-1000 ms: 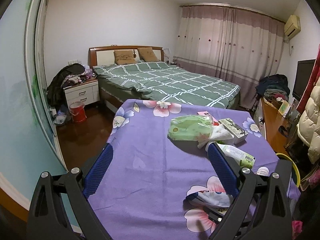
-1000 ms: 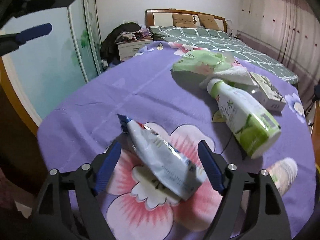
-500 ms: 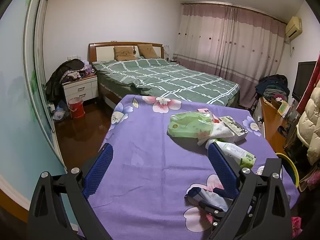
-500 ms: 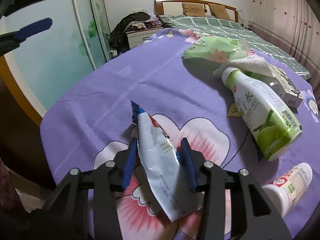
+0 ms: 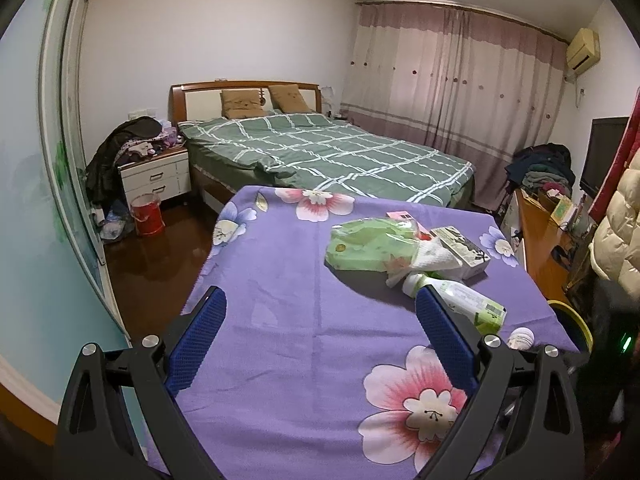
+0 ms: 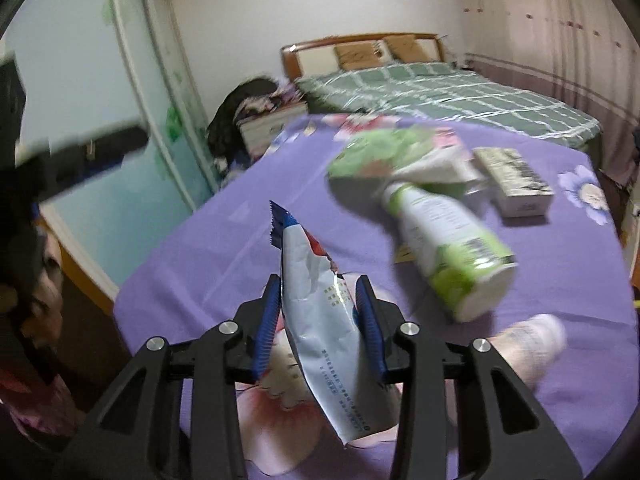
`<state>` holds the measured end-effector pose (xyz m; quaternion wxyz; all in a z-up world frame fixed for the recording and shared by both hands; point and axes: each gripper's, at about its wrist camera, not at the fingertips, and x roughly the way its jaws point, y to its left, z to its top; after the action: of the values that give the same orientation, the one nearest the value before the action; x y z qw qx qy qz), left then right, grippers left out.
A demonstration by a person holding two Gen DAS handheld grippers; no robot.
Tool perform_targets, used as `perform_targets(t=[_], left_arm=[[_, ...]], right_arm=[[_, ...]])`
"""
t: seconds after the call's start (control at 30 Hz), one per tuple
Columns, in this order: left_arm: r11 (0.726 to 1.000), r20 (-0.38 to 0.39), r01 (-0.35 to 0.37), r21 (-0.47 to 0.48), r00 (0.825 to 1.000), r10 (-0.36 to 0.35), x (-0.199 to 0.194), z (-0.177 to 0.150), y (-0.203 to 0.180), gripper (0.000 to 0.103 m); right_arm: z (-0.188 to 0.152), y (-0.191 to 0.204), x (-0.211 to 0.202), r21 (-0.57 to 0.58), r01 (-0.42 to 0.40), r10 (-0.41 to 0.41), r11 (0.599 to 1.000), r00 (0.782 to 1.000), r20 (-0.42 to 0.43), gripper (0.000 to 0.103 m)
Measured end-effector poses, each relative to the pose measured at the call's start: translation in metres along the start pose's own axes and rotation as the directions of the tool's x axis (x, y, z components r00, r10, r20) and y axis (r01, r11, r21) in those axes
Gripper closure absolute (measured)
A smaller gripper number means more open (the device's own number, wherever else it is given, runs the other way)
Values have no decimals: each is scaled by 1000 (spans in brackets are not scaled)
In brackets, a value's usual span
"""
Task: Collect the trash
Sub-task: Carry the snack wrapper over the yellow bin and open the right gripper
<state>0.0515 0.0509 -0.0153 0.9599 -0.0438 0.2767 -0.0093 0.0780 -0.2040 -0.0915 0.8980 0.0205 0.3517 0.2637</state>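
Observation:
A white, blue and red snack wrapper (image 6: 320, 320) stands upright between the blue pads of my right gripper (image 6: 318, 284). Its jaws are closing and press on the wrapper, which hangs lifted above the purple flowered tablecloth (image 6: 224, 248). Farther along the table lie a green drink bottle (image 6: 448, 248), a green plastic packet (image 6: 372, 152), a crumpled tissue (image 5: 436, 258), a small carton (image 6: 516, 184) and a small white bottle (image 6: 528, 340). My left gripper (image 5: 320, 296) hovers open over the near part of the cloth (image 5: 280, 280) with nothing between its fingers.
Beyond the table stands a bed with a green checked cover (image 5: 320, 152). A nightstand (image 5: 156, 178) and a red bucket (image 5: 146, 214) are on the floor to the left. A yellow-rimmed bin (image 5: 572, 316) sits beside the table's right edge.
My right gripper closed on the snack wrapper and lifted it off the cloth, tilting it upright. The wrapper has left the lower right of the left wrist view. The left gripper has hardly moved.

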Motion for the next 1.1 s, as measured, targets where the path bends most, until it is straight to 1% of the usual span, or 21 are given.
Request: perform_targets(t=[0.07,0.2,0.3,0.4,0.5,0.53,0.67,0.73,0.77,0.83,0.93,1.1], left_arm=[[1000,-9,12,11,1000,-12,3,-1,-6,9],[998,-40,53,36,998,-52,13,-5,-24,9],[993,-77,96,62,993,-91,25,-9,-42,9],[988,-108,129,87,987,-119,35,-14,-58,9],[979,-138,171,112,978,-155,43,-19,-76,9],[975,-147,188,119,975,-170,45,-21,-83,9],[952,-189,264,153,954,-234,54,-31,-114,9],[937,-216,302,177,940,-263,60,-37,-133,9],[928,-234,324,186,931,-279,65,-41,-142,9],[913,-265,360,192,915,-305,71,-46,-153,9],[898,-309,392,201,895,-322,83,-53,-171,9],[885,-355,410,221,879,-319,100,-61,-191,9]], right_arm=[[4,-16,-14,39,27,-28,999,999,34,66],[8,-56,-44,122,100,-112,987,989,94,66],[6,-96,-62,204,170,-195,964,974,112,66],[-3,-138,-78,296,247,-289,923,951,109,65],[-17,-181,-95,385,320,-381,865,920,91,65],[-23,-197,-102,418,350,-418,839,905,82,65],[-43,-246,-118,505,449,-532,737,847,23,65],[-55,-271,-124,540,491,-573,684,819,-19,64],[-61,-282,-127,555,504,-585,661,810,-38,64],[-72,-298,-130,577,524,-603,627,795,-66,64],[-89,-320,-135,602,545,-621,583,777,-102,63],[-102,-346,-131,625,571,-637,533,757,-149,61]])
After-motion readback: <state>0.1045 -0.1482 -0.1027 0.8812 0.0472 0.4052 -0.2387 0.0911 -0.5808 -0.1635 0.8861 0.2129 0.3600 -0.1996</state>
